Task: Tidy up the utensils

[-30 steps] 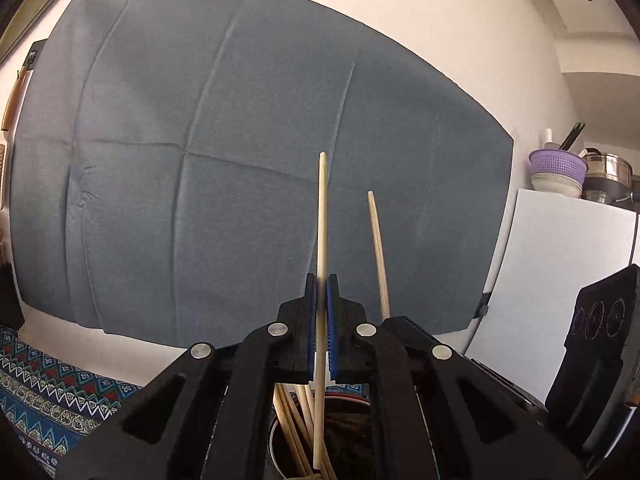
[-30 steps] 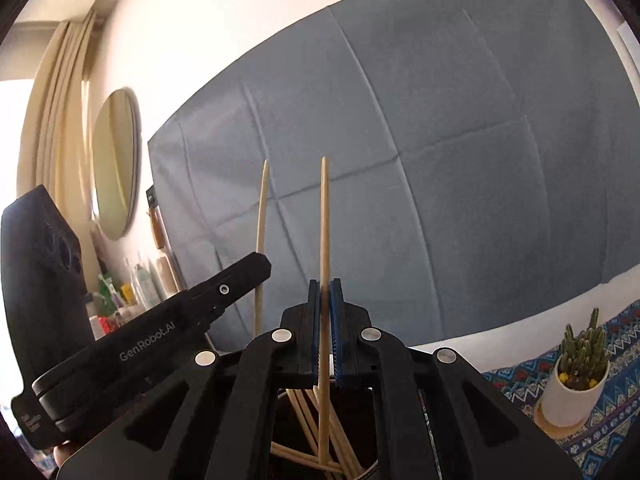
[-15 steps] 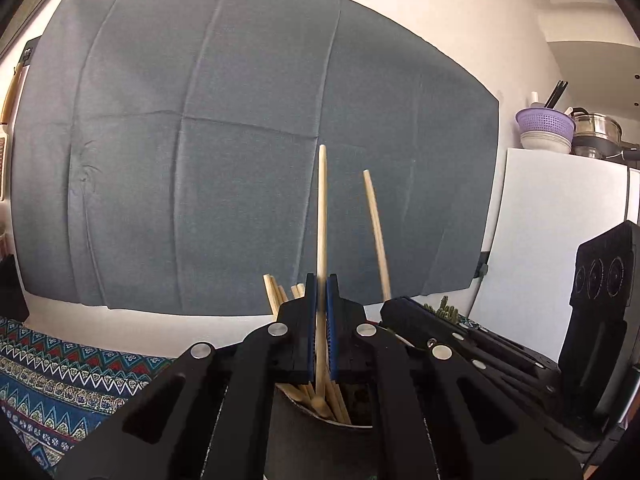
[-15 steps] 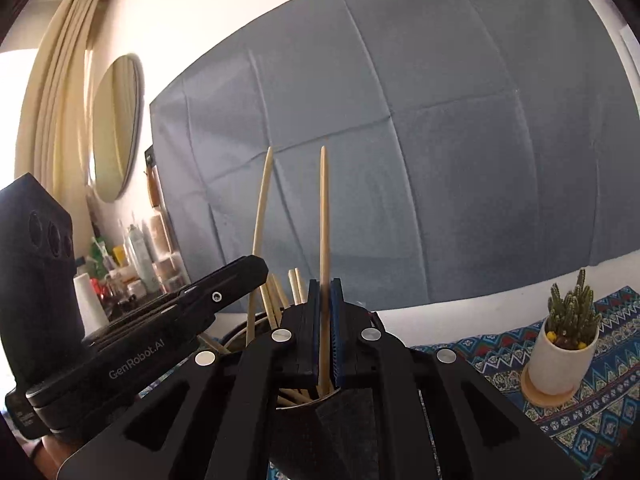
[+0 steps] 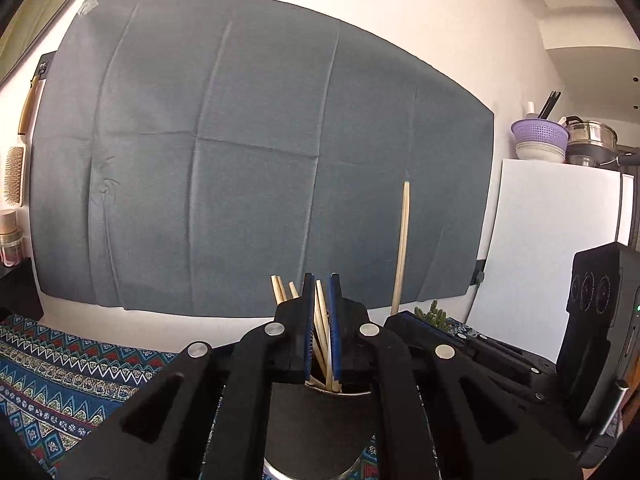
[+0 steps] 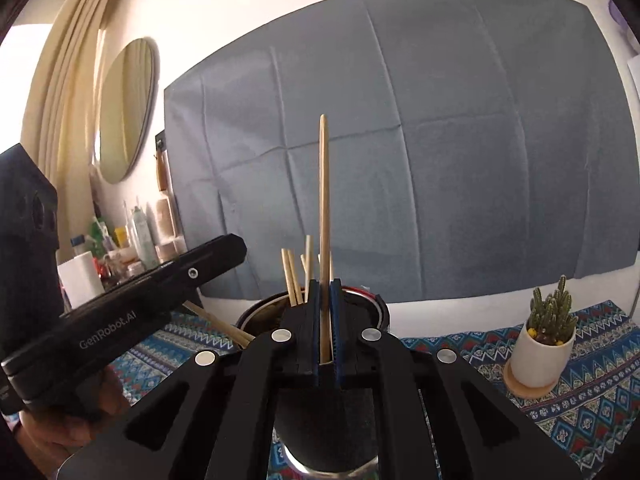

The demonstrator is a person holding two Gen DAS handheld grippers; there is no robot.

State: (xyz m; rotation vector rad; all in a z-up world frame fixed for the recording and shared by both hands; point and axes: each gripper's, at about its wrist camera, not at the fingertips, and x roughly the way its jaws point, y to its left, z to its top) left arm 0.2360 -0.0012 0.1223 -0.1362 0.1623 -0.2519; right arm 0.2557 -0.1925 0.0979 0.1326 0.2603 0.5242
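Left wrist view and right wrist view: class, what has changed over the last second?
Both came down towards the dark round cup. The left tongs let go: their pale wooden chopstick dropped in among the others. The right tongs still clasp their tall wooden chopstick. The grey wall cloth and potted cactus are unchanged.

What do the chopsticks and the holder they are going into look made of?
Chopsticks: pale tan, matte and slim, likely bamboo or light wood.
Holder: a shiny silvery rim suggests metal, perhaps stainless steel; its outside looks dark and matte, so a coating or sleeve is possible, but I cannot tell which.
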